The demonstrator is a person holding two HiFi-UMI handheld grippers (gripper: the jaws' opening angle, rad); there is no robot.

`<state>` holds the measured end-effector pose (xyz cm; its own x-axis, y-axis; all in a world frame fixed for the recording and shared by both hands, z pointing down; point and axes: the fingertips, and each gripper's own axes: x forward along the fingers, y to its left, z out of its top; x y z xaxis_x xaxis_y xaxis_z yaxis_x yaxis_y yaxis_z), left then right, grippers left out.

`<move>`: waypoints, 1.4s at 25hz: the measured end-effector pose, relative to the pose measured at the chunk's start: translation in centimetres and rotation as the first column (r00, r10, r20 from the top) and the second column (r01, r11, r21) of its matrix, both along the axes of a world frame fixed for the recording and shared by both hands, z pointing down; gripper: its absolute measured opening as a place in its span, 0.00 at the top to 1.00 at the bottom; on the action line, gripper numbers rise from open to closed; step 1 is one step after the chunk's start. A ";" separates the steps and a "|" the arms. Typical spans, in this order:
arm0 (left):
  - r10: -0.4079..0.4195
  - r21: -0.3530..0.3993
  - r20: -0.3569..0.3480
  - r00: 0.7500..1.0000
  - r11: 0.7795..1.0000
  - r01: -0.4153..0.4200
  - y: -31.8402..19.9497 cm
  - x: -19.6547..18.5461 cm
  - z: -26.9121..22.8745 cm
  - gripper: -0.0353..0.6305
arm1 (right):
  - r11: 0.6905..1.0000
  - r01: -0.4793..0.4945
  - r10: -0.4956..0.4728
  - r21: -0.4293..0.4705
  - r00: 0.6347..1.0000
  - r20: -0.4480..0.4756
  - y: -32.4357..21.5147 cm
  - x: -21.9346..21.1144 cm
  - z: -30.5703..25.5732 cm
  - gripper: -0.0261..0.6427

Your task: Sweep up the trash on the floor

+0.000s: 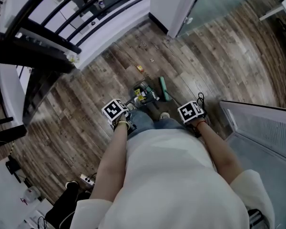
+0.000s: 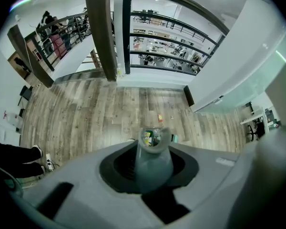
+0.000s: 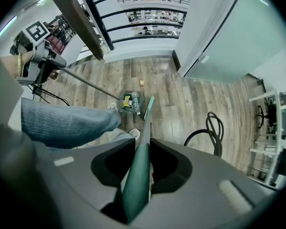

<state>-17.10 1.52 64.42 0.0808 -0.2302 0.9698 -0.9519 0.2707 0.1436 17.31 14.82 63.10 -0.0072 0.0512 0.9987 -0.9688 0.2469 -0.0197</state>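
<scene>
Beyond my feet, my left gripper (image 2: 152,157) clamps the dustpan handle (image 2: 153,173), my right gripper (image 3: 142,163) the broom (image 3: 137,187), yellow scrap (image 1: 139,67) at twelve o'clock.

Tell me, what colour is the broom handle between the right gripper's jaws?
The broom handle is teal-green; it shows best in the right gripper view.
</scene>
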 end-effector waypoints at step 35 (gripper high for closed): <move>-0.065 0.028 -0.006 0.998 0.997 0.066 -13.5 -12.7 -0.1 0.82 | 0.997 0.026 -0.019 0.074 0.995 -0.098 -14.2 -9.8 -0.2 0.81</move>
<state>-29.83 -12.03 64.36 0.0692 -0.2626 0.9624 -0.9316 0.3282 0.1565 7.50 0.64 62.94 0.0901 -0.0249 0.9956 -0.9595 0.2656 0.0934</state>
